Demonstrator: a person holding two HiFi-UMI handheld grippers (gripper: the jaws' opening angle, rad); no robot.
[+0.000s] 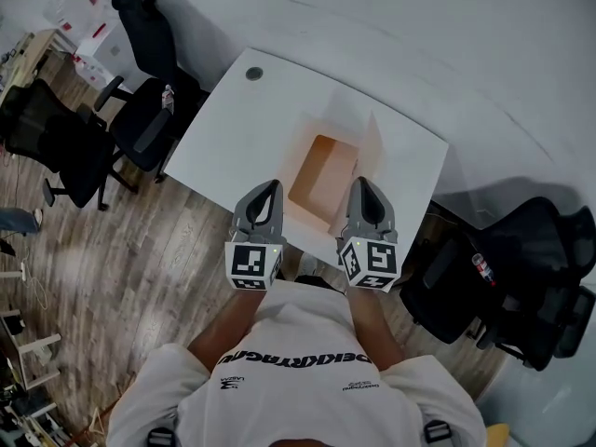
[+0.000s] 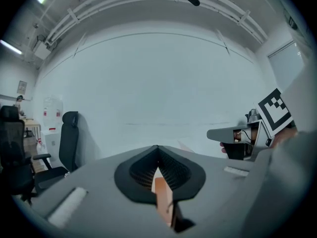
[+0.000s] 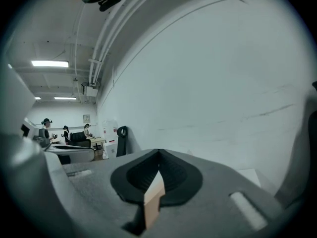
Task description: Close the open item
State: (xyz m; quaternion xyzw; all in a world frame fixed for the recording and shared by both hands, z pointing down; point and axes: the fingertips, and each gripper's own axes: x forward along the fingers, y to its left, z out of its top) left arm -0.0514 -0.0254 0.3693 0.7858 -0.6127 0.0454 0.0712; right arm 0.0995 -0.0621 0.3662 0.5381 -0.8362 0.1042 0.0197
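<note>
2 × handheld gripper, listed as left gripper (image 1: 271, 185) and right gripper (image 1: 360, 183): holding jaws pressed together tip to tip on both, clamping nothing, merely letting a brown sliver of the cardboard box (image 2: 163, 195) show through the wedge-shaped slot behind the closed tips. Hovering side by side and close to level, pointing away from the person, flanking the near end of the box. Judged as lining up one tool per side flap, and as carrying the jaws closed so as to push with blunt tips, since folding a flap over is asking for a nudge and not a pinch. Contact with any flap: not showing clearly in the head view.

1 × box, task item: sitting on the white table (image 1: 214, 142), toward its near edge, straight ahead of the person, just beyond the gripper tips. Standing with top fully open, baring an orange-brown interior (image 1: 323, 170). Presenting pale outer faces, with left flap (image 1: 296, 147) leaning outward and right flap (image 1: 374, 142) rising nearly upright. Closing judged as not begun. Sharing the room with black office chairs (image 1: 149, 110), well apart from the box
</note>
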